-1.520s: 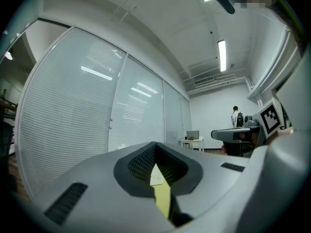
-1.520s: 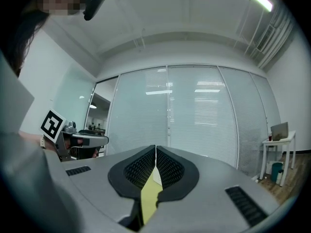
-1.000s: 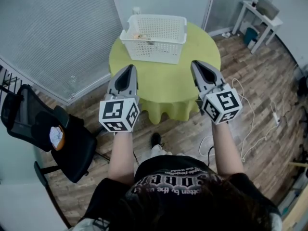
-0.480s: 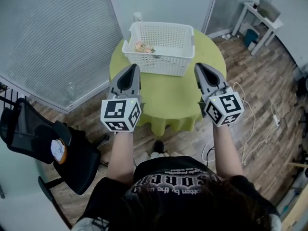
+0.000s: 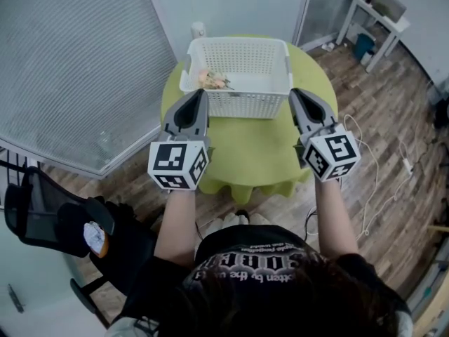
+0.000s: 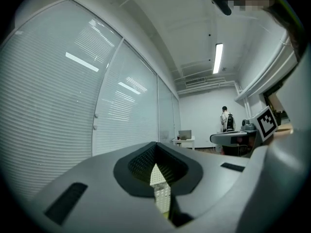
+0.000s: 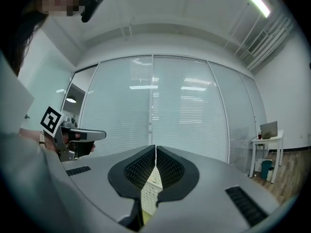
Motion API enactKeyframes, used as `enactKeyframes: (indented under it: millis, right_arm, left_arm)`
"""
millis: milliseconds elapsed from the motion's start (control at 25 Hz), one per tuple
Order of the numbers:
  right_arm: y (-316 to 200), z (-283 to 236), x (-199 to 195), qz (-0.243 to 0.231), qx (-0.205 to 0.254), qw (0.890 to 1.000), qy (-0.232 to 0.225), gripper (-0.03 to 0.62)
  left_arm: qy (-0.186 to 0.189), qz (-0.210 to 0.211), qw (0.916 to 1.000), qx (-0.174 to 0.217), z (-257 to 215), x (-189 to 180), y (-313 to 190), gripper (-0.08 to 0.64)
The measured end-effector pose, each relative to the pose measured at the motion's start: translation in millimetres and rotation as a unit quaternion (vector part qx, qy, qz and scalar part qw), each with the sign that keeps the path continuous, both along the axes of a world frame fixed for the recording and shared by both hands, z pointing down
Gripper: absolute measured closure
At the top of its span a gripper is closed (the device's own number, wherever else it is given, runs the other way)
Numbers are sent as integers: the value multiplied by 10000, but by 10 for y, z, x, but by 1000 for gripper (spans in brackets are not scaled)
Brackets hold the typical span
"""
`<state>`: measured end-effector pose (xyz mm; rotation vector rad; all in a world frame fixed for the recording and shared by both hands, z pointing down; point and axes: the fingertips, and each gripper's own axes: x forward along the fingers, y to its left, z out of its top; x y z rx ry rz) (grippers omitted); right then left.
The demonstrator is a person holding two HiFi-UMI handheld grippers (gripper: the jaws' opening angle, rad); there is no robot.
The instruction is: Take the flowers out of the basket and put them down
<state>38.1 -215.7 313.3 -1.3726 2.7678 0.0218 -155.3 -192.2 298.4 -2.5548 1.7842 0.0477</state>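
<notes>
1. Head view: the flowers, a small pale-orange bunch, lie in the left near corner of the white basket on the round green counter. The left tool and right tool hover level near the basket's front wall.
2. Left gripper view: the jaws are pressed together on nothing, with basket lattice showing past them.
3. Right gripper view: the jaws are likewise closed and empty. The bunch looks light, soft and easily crushed, so a gentle pinch on the stems seems wiser than one on the blooms.
</notes>
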Motion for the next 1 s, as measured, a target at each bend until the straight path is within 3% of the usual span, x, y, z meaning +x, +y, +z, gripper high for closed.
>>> enactKeyframes:
  millis: [440, 1000]
  right_arm:
    - [-230, 31, 27, 168, 0, 9998, 74, 563]
    - [-831, 4, 146, -19, -11, 10000, -10, 563]
  left_arm:
    - [-23, 204, 9998, 67, -18, -1, -338, 558]
    - [-125, 62, 9998, 127, -113, 81, -964, 558]
